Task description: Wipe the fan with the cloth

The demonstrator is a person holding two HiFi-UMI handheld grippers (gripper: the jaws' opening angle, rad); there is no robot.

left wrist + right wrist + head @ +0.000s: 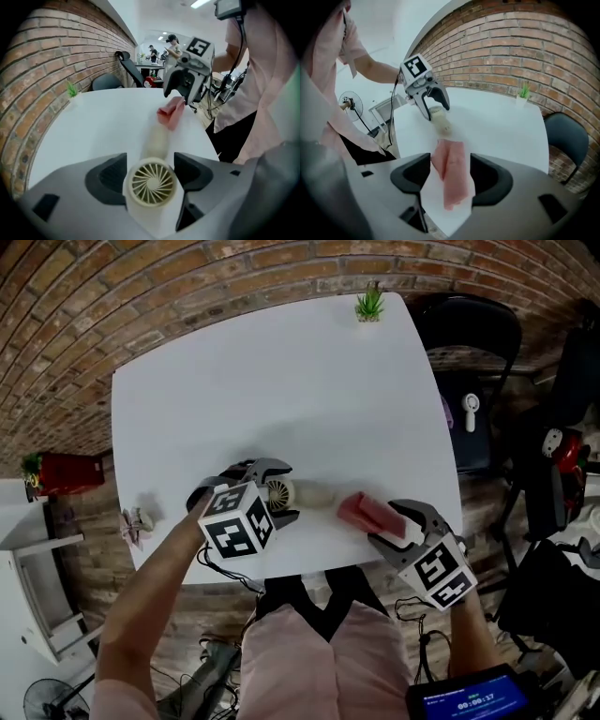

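A small cream hand fan [279, 493] lies on the white table [281, 381] near its front edge, its handle [319, 493] pointing right. My left gripper [272, 491] is shut on the fan's round head; in the left gripper view the grille [152, 183] fills the gap between the pads. A folded pink cloth [364, 512] lies on the table just right of the handle. My right gripper [394, 524] stands open around the cloth's near end. In the right gripper view the cloth [452, 173] rests between the spread pads.
A little green plant [369, 304] stands at the table's far edge. A black chair [469, 343] is at the right, with bags and cables beyond it. A brick wall runs behind. A timer screen [469, 697] hangs at my waist.
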